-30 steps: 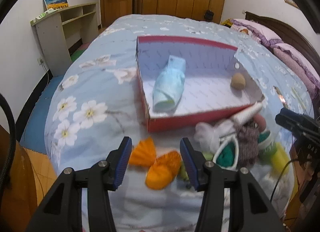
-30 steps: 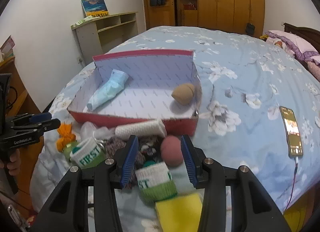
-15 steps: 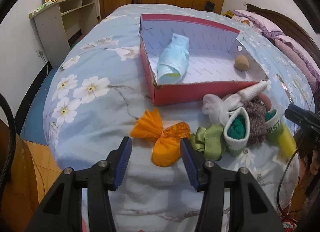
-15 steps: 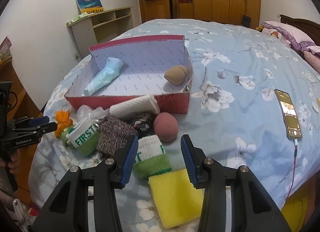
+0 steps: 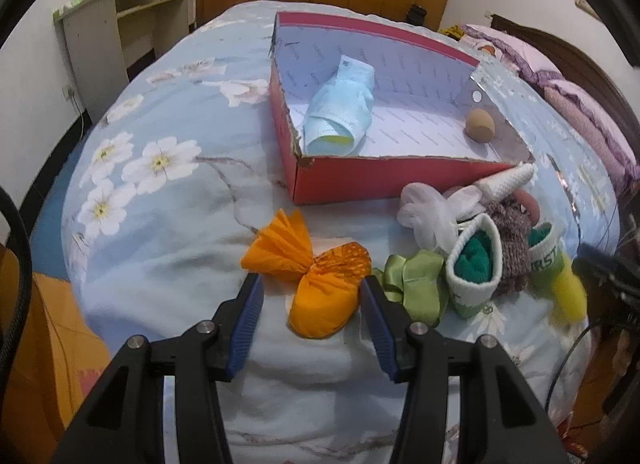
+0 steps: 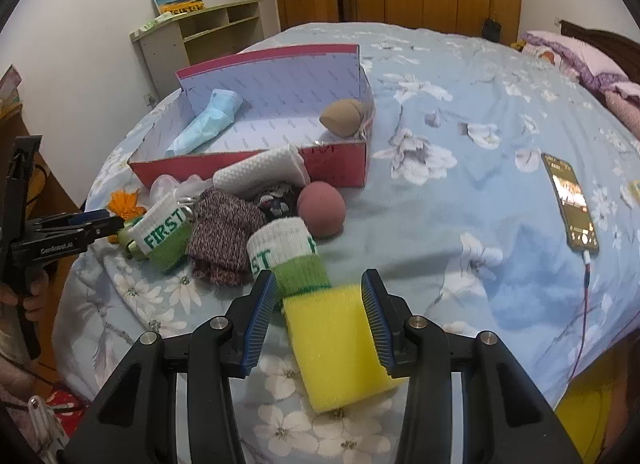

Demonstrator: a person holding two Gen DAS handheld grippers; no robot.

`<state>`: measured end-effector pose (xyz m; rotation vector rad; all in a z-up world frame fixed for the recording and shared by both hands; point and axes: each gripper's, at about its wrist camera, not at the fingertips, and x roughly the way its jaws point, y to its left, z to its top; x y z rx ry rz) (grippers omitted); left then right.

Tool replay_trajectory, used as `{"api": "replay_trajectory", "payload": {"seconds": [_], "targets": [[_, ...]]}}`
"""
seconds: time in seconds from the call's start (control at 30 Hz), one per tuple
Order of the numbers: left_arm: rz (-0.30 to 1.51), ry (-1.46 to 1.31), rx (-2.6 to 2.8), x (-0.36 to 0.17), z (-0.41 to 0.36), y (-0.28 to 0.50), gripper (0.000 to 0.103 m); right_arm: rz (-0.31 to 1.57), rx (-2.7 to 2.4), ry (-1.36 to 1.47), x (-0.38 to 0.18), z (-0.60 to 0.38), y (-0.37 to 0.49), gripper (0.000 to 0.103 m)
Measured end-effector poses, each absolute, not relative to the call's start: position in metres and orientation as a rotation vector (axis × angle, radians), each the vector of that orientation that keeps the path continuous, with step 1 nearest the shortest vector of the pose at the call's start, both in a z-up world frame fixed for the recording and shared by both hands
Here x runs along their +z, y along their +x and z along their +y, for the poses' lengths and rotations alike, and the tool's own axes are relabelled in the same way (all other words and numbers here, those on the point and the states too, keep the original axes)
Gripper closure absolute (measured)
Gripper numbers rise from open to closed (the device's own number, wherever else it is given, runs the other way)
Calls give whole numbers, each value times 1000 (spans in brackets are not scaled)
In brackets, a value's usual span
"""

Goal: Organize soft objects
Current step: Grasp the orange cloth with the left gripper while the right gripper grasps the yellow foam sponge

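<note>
While both grippers are hanging low over the floral bedspread, we are taking the red box as our landmark. We are holding the left gripper in front of the box's near left corner, its fingers spread apart around the orange fabric bundle, without clearly touching it. The bundle's long axis is running diagonally, its fanned end pointing toward the box. We are holding the right gripper in front of the box's near right corner, its fingers wide apart either side of the yellow sponge; contact we cannot tell. The sponge's long axis is running along the fingers, its far end pointing boxward against a green-and-white sock. Inside the box, a light blue roll is lying lengthwise near the left wall.
</note>
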<state>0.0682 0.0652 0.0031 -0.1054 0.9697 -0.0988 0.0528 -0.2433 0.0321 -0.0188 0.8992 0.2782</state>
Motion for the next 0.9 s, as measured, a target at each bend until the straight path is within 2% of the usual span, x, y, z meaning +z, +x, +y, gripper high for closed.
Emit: {"api": "replay_trajectory", "payload": {"seconds": [0.37,0.63,0.73,0.9], "targets": [[1009,-176,-123,-12,61,74,51,925,262,-29,27,-253,47,58],[988,-207,-128,-13,66,74,62,972,284,-38,13,-253,46,57],[984,-209,-138,-13,66,74,68,979,288,-39,10,-252,47,54],[976,-211,-145,-11,66,72,71,981,301,-61,8,-250,45,49]]}}
